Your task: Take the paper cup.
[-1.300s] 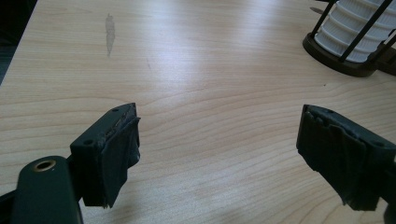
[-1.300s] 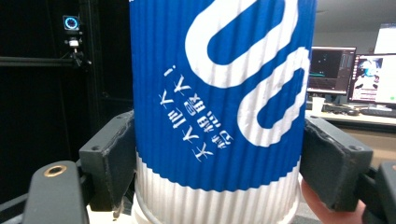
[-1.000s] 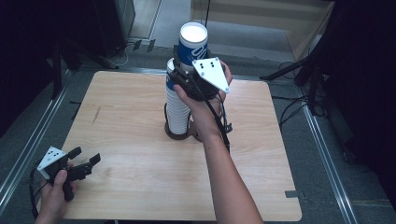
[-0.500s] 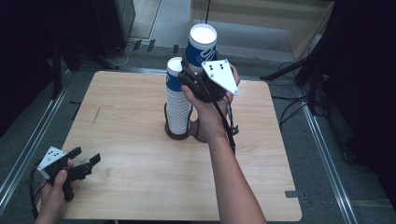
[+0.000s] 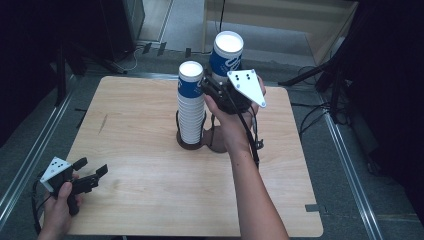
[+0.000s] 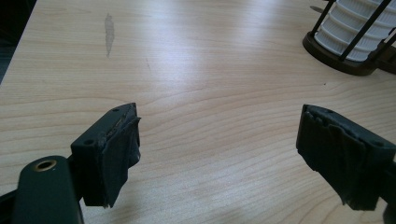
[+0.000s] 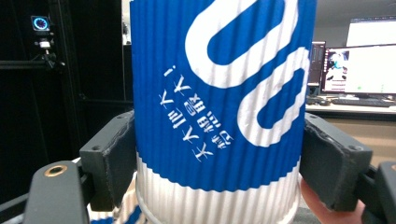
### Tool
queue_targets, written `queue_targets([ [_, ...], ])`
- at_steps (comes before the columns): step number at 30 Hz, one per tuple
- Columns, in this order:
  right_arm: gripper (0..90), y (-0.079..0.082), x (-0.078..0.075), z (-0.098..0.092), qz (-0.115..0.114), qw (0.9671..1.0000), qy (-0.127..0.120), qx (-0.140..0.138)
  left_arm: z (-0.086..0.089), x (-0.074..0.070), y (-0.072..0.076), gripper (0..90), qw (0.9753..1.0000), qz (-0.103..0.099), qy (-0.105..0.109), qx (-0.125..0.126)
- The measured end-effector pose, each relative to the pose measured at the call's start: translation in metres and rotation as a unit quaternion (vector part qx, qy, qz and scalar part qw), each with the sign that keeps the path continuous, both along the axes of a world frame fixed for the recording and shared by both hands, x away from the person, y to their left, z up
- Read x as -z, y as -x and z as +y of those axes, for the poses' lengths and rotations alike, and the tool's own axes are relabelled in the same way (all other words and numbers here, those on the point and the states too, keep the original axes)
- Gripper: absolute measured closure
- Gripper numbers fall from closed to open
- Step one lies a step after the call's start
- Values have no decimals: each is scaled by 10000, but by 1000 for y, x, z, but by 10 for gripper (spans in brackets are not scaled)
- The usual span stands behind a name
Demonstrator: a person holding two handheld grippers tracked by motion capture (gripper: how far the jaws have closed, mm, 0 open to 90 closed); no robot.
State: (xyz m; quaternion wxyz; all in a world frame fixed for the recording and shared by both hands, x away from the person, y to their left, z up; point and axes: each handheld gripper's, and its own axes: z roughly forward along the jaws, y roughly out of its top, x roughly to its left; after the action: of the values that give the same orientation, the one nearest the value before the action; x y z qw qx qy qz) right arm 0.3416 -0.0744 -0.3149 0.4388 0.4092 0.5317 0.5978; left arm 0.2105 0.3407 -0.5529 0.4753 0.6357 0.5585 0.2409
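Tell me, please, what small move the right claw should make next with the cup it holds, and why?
Probably carry the blue-and-white cup a little farther right and down toward bare table. The right claw grips it upside down, already clear of the cup stack, so lifting looks finished. The left claw sits open and idle.

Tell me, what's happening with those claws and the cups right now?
Right claw shut on blue cup, held up beside the cup stack. Left claw open, low over table. Nothing in the way.

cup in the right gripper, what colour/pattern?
Ribbed blue cup with white looping swirls and a white band; clearest in the right gripper view.
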Motion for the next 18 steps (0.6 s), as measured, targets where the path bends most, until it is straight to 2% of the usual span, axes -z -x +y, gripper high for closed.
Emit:
queue_targets([
  [18,196,7,19,-24,140,9998,-7,144,0,0,0,142,10000,-5,-8,10],
])
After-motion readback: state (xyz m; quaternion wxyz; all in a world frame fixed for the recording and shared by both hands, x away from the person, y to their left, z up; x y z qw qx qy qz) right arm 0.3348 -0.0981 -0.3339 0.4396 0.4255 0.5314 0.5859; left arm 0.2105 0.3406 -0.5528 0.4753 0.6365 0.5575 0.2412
